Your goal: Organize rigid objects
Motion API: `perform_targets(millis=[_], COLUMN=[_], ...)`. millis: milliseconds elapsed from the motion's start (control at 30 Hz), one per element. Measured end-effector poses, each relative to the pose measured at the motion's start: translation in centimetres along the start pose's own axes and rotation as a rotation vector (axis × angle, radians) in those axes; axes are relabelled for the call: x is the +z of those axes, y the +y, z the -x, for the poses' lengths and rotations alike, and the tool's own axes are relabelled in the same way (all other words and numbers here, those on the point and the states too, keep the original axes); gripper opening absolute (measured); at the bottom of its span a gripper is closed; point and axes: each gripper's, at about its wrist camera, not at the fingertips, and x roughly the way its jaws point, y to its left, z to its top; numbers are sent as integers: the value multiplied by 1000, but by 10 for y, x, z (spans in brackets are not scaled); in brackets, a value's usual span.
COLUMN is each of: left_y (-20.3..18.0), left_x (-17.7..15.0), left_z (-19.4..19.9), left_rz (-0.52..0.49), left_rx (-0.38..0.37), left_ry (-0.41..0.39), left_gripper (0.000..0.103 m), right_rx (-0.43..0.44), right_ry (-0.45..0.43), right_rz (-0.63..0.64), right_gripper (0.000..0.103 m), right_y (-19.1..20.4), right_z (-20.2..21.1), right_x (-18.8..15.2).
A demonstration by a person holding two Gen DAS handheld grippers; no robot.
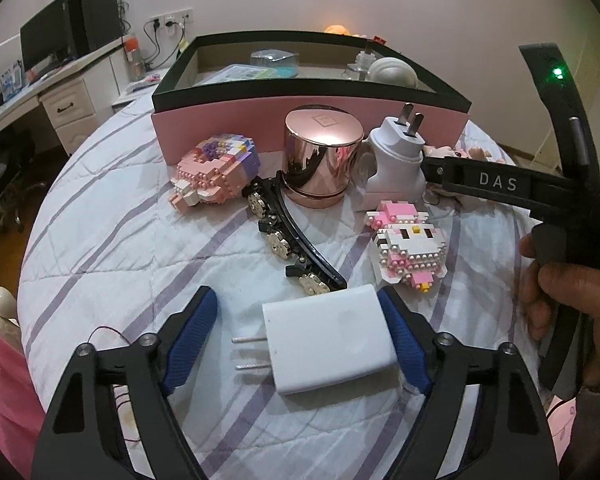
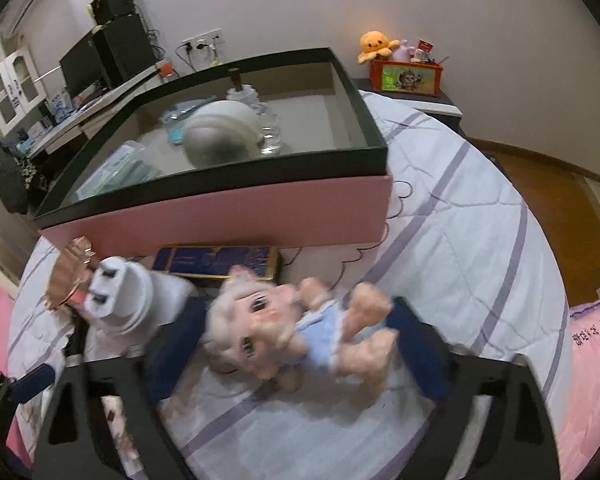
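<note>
While left gripper [image 1: 296,340] straddles white charger [image 1: 330,344], apart, unclamped; right gripper [image 2: 296,344] apart around doll [image 2: 284,332]: soft item, missort risk.

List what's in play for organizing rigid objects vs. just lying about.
In play: white charger, round plug adapter, rose-gold jar, black hair clip, two brick figures, pink box.
Lying about: soft doll, striped quilt, desk monitor.
</note>
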Motion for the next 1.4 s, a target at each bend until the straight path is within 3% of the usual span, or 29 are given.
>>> perform_targets(millis=[67, 167, 200, 533, 767, 900, 967, 1200, 1233, 1300, 1333, 1400], left_y=[0, 2, 3, 7, 7, 6, 6, 3, 1, -2, -3, -6], left_x=[-1, -3, -3, -12, -17, -18, -18, -18, -18, -21, -24, -30], left_z=[4, 7, 8, 18, 21, 27, 31, 36, 35, 34, 34, 38], left_rz=[-1, 5, 8, 20, 18, 16, 14, -8, -25, -35, -42, -70], left_rx=[-14, -26, -29, -39, -40, -46, -56, -47, -40, -15, 3, 21], left_ry=[-6, -11, -11, -23, -23, -44, -57, -65, -58, -49, -55, -74], left_gripper=[69, 69, 69, 69, 69, 68, 50, 51, 52, 81, 102, 103], right_rx=[12, 35, 46, 40, -15, 12, 18, 37, 35, 28, 28, 20], right_ry=[-4, -15, -21, 12, 18, 8, 4, -9, -5, 7, 7, 18], right_rz=[-5, -21, -22, 3, 76, 76, 70, 61, 62, 60, 58, 63], right_gripper=[79, 73, 67, 68, 69, 49, 49, 45, 45, 46, 47, 52], right_y=[-2, -5, -5, 4, 14, 13, 12, 10, 10, 9, 8, 10], right_z=[3, 11, 15, 17, 15, 28, 34, 48, 48, 45, 43, 41], right_x=[-3, -6, -7, -19, -25, -31, -34, -42, -43, -44, -43, -44])
